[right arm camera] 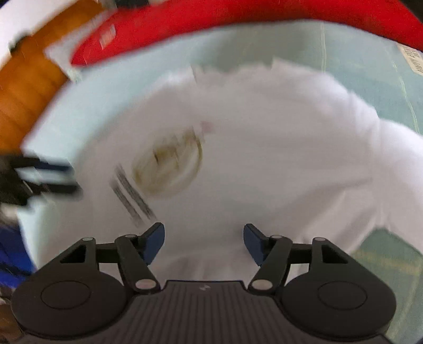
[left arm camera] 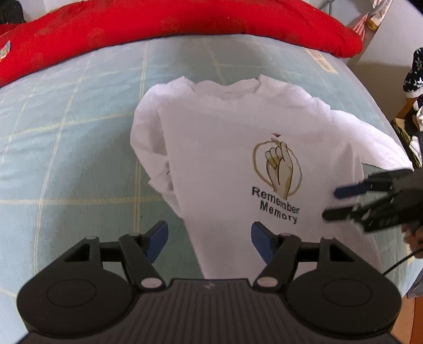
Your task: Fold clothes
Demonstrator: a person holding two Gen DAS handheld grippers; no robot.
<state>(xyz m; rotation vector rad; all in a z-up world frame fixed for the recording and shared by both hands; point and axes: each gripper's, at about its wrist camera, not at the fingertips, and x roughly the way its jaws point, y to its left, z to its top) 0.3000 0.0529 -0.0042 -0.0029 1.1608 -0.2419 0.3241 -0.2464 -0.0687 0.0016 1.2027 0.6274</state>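
Observation:
A white T-shirt (left arm camera: 224, 148) with a hand print and the words "Remember Memory" lies chest up on the pale blue checked bed (left arm camera: 66, 137). Its left sleeve is folded in; its right sleeve lies spread out. My left gripper (left arm camera: 208, 240) hangs open above the shirt's lower left edge, nothing between its blue pads. In the left wrist view my right gripper (left arm camera: 330, 203) reaches in from the right over the shirt's right side, fingers apart. The blurred right wrist view shows that right gripper (right arm camera: 203, 240) open over the shirt (right arm camera: 264, 158), empty, and the left gripper (right arm camera: 60, 177) at the left edge.
A red quilt (left arm camera: 171, 23) lies bunched along the far edge of the bed. Dark patterned clothes (left arm camera: 415, 76) hang past the bed's right side. An orange-brown wooden surface (right arm camera: 23, 87) shows beyond the bed in the right wrist view.

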